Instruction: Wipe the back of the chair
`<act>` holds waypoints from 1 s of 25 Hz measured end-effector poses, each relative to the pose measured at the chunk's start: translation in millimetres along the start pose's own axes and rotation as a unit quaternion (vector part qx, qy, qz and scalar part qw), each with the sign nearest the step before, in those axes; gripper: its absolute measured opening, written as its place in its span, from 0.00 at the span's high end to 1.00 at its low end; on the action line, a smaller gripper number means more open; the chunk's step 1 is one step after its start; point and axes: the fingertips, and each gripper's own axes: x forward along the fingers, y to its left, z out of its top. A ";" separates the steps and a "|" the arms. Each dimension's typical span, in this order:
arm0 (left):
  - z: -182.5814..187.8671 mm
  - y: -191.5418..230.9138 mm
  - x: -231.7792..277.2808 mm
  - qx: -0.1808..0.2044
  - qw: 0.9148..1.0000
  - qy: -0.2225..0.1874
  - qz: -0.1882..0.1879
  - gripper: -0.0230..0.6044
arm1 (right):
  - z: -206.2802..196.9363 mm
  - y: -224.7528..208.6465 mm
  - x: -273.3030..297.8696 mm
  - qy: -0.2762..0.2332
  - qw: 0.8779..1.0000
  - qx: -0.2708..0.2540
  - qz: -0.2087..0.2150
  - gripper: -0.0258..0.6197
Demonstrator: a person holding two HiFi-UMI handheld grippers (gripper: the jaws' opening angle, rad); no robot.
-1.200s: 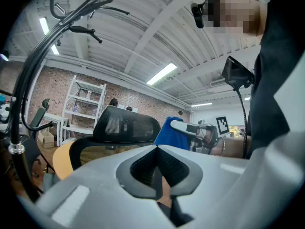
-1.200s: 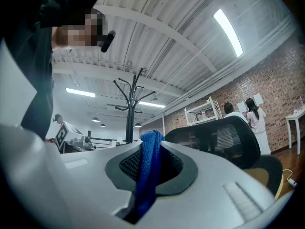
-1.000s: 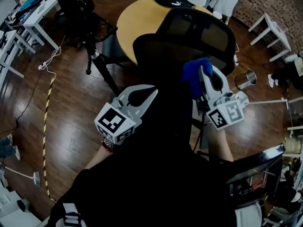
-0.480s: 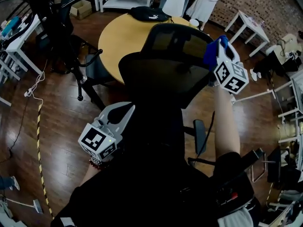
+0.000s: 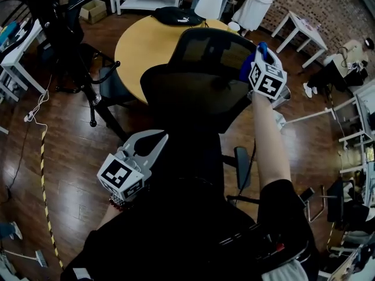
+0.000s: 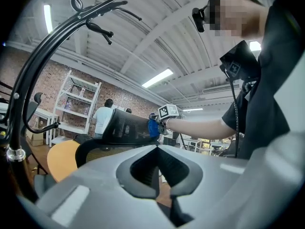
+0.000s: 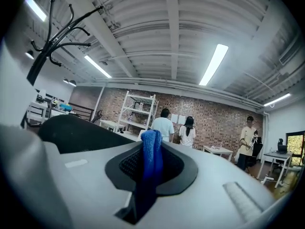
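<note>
Holding blue cloth (image 7: 151, 161) at chair's headrest (image 5: 215, 48), right gripper (image 5: 261, 51).

The person's torso (image 5: 193, 227) hides the chair (image 5: 199, 92) below its backrest; the right tongs (image 5: 261, 54) half-cover the cloth (image 5: 246, 70).

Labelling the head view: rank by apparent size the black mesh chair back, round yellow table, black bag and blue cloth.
1. black mesh chair back, though nearest
2. round yellow table, partly hidden
3. black bag
4. blue cloth
</note>
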 end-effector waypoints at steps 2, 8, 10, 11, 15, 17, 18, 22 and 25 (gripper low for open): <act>-5.4 4.5 2.5 0.002 1.000 0.007 -0.008 0.95 | 1.8 5.2 6.0 0.008 1.000 -0.012 0.004 0.90; -25.4 16.4 -4.8 -0.030 0.999 0.019 -0.004 0.95 | -9.4 24.1 19.7 0.042 0.999 -0.009 0.024 0.90; -20.8 20.6 -2.6 -0.021 1.000 0.012 -0.001 0.95 | -6.2 24.9 21.3 0.049 0.998 -0.013 0.034 0.90; -18.7 22.1 -1.0 -0.017 1.000 0.011 -0.001 0.95 | -4.8 24.7 21.6 0.051 0.998 -0.014 0.036 0.90; -17.0 17.0 8.9 -0.008 1.000 0.021 -0.005 0.95 | -7.2 24.1 18.9 0.057 0.997 -0.026 0.036 0.90; -19.0 11.7 13.0 -0.001 0.999 0.029 -0.014 0.95 | -7.9 32.4 21.9 0.065 0.996 -0.039 0.042 0.90; -18.1 8.8 14.0 0.001 0.999 0.028 -0.018 0.95 | -9.6 38.4 24.4 0.072 0.995 -0.045 0.044 0.90; -12.0 2.5 9.3 0.008 1.000 0.015 -0.020 0.95 | -14.1 58.2 30.0 0.080 0.994 -0.060 0.050 0.90; -14.2 10.0 2.5 0.007 1.000 0.025 -0.006 0.95 | -11.2 86.6 33.2 0.078 0.991 -0.022 0.107 0.90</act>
